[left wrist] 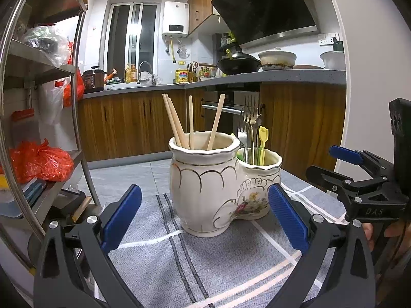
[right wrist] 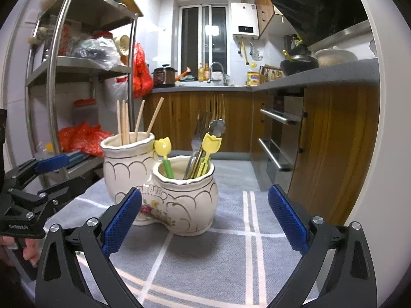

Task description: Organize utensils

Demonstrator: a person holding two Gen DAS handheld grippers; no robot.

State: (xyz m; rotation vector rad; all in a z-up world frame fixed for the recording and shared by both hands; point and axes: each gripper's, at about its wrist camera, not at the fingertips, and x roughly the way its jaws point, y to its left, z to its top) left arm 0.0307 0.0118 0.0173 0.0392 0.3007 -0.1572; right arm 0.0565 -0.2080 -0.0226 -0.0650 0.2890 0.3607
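Left gripper: jaws spread wide, nothing between pads. Ceramic two-pot utensil holder upright on grey checked cloth; chopsticks in taller pot, forks and yellow tulip picks in shorter. Right gripper: jaws spread, holding nothing.

Each black-framed tool has silver screws and ribbed blue pads.

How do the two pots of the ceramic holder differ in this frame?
The taller pot holds only wooden chopsticks; the shorter pot holds metal forks and yellow tulip-topped picks. The taller one's rim stands higher. Both are cream with gold scallop lines, joined, upright on the grey cloth.
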